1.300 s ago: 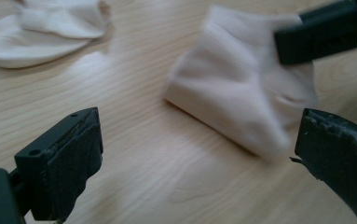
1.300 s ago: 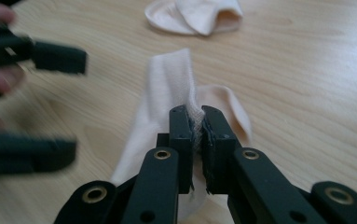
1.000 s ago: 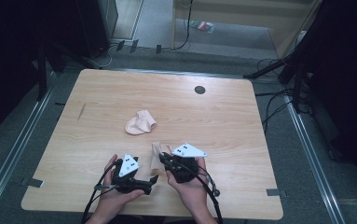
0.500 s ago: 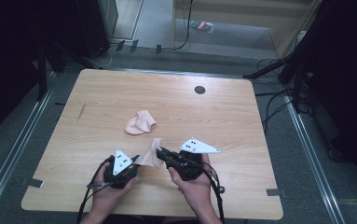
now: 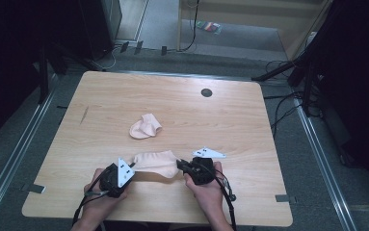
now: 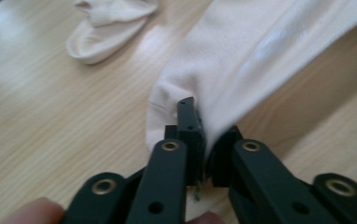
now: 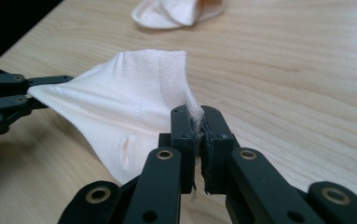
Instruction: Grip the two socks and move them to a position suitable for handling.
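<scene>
Sock [image 5: 155, 162]: pale peach, stretched between the two grippers near the near edge of the table, slightly left of centre; its middle sags toward the wood. In the right gripper view [image 7: 120, 107] the ribbed cuff runs up to the right jaws, and the far tip sits in the other gripper.
Left gripper [image 5: 133, 168]: jaws have just been closing and now pinch the left end of the sock — in the left gripper view [image 6: 199, 140] cloth is bunched between the pads, with almost no gap.
Right gripper [image 5: 181, 166]: jaws closed tight on the cuff end; in the right gripper view [image 7: 199, 126] the ribbed edge is clamped between the two pads.
Hands: left hand [image 5: 100, 192] and right hand [image 5: 206, 190] come in from the near edge, each wrapped round its gripper body.
Second sock [image 5: 145, 127]: same colour, crumpled, lying loose farther out, near the middle of the table and well apart from the held one; it may be folded on itself, though the high view is too small to be sure.
Table [image 5: 249, 125]: light wood — a dark round hole [image 5: 206, 92] sits toward the far edge, right of centre.
</scene>
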`<action>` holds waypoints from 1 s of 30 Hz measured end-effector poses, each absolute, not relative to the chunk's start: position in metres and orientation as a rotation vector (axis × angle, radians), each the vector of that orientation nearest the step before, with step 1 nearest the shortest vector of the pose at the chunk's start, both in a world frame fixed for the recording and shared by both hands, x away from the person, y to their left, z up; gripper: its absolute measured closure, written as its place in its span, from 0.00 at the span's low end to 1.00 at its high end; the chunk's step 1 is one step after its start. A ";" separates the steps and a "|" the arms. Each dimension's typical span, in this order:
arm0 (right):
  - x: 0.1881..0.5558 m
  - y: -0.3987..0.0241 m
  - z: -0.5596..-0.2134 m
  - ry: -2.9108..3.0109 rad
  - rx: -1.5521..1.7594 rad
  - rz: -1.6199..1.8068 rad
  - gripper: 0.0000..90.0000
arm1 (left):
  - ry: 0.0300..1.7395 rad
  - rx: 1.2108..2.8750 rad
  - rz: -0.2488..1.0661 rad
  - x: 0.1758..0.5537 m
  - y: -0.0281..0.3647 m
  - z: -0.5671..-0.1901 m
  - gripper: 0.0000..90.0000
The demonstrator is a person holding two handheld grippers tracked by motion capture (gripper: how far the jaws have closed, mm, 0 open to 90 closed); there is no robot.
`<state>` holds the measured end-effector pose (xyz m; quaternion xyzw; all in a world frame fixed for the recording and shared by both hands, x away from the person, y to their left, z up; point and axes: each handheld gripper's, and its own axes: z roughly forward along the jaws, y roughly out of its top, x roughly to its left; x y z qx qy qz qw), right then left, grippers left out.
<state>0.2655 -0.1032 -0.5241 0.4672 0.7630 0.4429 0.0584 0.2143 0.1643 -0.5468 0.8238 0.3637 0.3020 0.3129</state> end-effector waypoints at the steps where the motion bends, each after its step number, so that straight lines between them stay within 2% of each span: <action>1: 0.267 -0.105 -0.529 2.314 1.399 1.292 0.96 | 0.925 2.168 0.726 0.214 0.167 -0.546 0.85; 2: 0.269 -0.107 -0.531 2.319 1.401 1.296 0.96 | 0.925 2.168 0.726 0.214 0.167 -0.546 0.80; 3: 0.269 -0.107 -0.531 2.319 1.401 1.296 0.96 | 0.903 2.167 0.690 0.214 0.169 -0.545 0.80; 4: 0.270 -0.109 -0.533 2.321 1.403 1.294 0.96 | 0.879 2.162 0.661 0.214 0.172 -0.544 0.75; 6: 0.275 -0.116 -0.536 2.342 1.398 1.276 0.95 | 0.847 2.088 0.510 0.216 0.184 -0.538 0.63; 8: 0.277 -0.119 -0.536 2.318 1.387 1.274 0.93 | 0.847 2.066 0.471 0.217 0.189 -0.536 0.54; 9: 0.277 -0.121 -0.535 2.296 1.391 1.290 0.86 | 0.853 2.040 0.440 0.219 0.193 -0.535 0.51; 10: 0.277 -0.121 -0.535 2.296 1.391 1.290 0.86 | 0.862 2.010 0.405 0.221 0.197 -0.534 0.51; 11: 0.279 -0.126 -0.534 2.208 1.421 1.323 0.68 | 0.905 1.928 0.347 0.226 0.204 -0.532 0.47; 14: 0.279 -0.132 -0.533 2.164 1.457 1.333 0.68 | 0.985 1.860 0.323 0.233 0.208 -0.531 0.51; 15: 0.277 -0.135 -0.532 2.154 1.475 1.362 0.66 | 1.079 1.824 0.342 0.239 0.208 -0.534 0.53; 19: 0.276 -0.130 -0.539 2.204 1.493 1.311 0.64 | 1.143 1.841 0.349 0.245 0.203 -0.540 0.65; 22: 0.276 -0.124 -0.544 2.230 1.473 1.257 0.66 | 1.158 1.897 0.344 0.248 0.192 -0.547 0.69; 24: 0.275 -0.119 -0.546 2.235 1.451 1.219 0.69 | 1.168 1.920 0.324 0.249 0.185 -0.551 0.74; 25: 0.274 -0.115 -0.548 2.222 1.434 1.192 0.75 | 1.178 1.947 0.327 0.250 0.181 -0.553 0.82; 26: 0.274 -0.115 -0.548 2.222 1.434 1.192 0.75 | 1.178 1.947 0.327 0.250 0.181 -0.553 0.86; 27: 0.272 -0.112 -0.549 2.213 1.416 1.175 0.87 | 1.173 1.936 0.309 0.250 0.182 -0.552 0.92; 28: 0.272 -0.112 -0.549 2.213 1.416 1.175 0.87 | 1.173 1.936 0.309 0.250 0.182 -0.552 0.97; 29: 0.270 -0.111 -0.550 2.215 1.411 1.160 0.95 | 1.171 1.926 0.291 0.250 0.183 -0.551 0.99; 30: 0.270 -0.111 -0.549 2.218 1.419 1.162 0.96 | 1.171 1.926 0.291 0.250 0.183 -0.551 0.99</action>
